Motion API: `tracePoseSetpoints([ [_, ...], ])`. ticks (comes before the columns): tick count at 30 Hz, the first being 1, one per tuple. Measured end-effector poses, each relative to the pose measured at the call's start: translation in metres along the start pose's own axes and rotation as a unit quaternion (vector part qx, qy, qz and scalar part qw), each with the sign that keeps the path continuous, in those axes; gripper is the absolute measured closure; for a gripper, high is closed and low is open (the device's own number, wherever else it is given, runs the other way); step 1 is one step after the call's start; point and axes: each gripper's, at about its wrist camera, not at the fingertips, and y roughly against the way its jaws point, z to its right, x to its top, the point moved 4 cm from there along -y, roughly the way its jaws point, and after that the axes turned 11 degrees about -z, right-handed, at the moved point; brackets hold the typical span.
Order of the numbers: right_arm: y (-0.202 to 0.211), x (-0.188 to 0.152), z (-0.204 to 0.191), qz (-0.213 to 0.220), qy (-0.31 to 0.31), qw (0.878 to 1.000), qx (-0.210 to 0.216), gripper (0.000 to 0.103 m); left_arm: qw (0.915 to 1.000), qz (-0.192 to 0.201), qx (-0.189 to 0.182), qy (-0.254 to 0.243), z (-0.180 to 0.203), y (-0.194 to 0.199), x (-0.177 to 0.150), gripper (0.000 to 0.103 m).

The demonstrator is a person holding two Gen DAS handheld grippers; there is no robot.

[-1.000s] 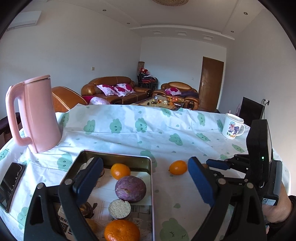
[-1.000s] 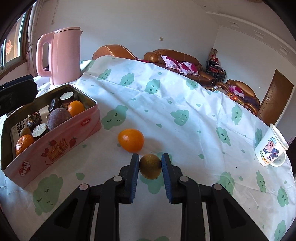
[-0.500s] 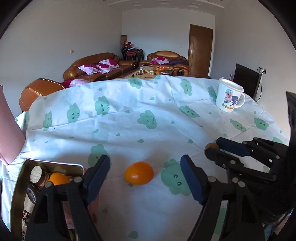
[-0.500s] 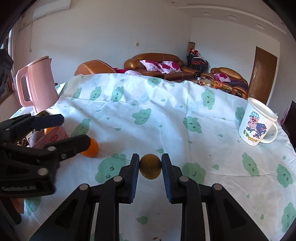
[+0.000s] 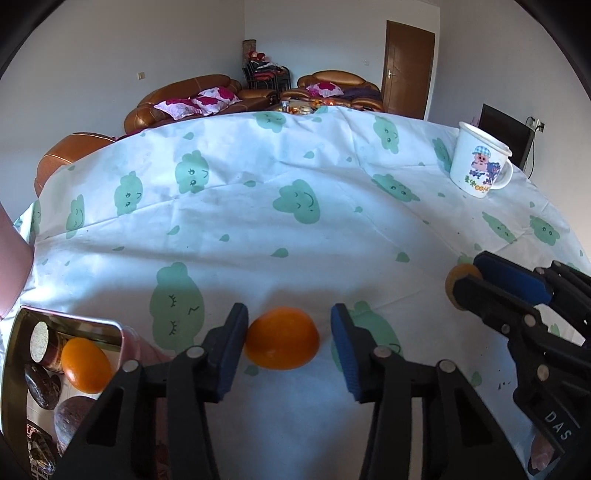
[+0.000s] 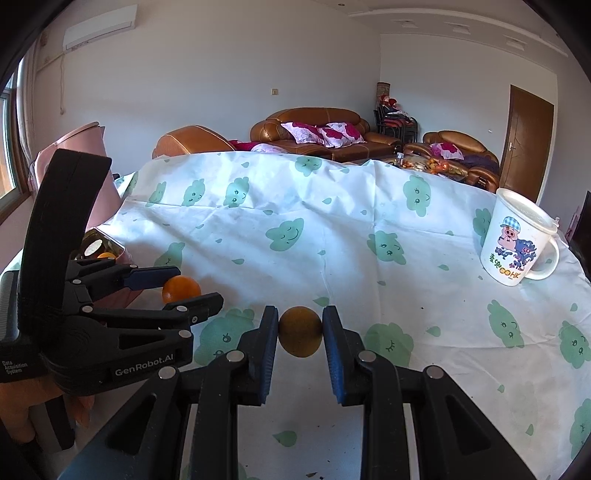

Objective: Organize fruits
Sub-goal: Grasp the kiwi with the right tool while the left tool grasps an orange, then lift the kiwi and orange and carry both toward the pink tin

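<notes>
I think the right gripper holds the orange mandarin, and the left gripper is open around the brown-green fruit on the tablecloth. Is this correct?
The fruits are swapped. In the right wrist view, the right gripper is shut on the brown-green fruit. In the left wrist view, the left gripper stands open around the orange mandarin, which lies on the tablecloth.

daylight from left window [image 6: 9,147] | soft near shadows | sharp | fisheye corners vignetted

a home living room: leather sofas [image 6: 317,127] with cushions, wall air conditioner [image 6: 99,26], wooden door [image 6: 526,142].
</notes>
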Motion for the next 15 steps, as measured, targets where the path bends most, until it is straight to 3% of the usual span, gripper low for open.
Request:
tracePoseSetpoints([
  [9, 0.012, -0.001, -0.001, 0.032, 0.007, 0.999, 0.009, 0.077, 0.9989, 0.036, -0.022, -0.023, 0.01, 0.017, -0.005, 0.063],
  [15, 0.022, -0.001, 0.0, 0.058, 0.008, 0.998, 0.016, 0.077, 0.9957, 0.083, -0.038, -0.016, 0.006, 0.035, -0.009, 0.063],
])
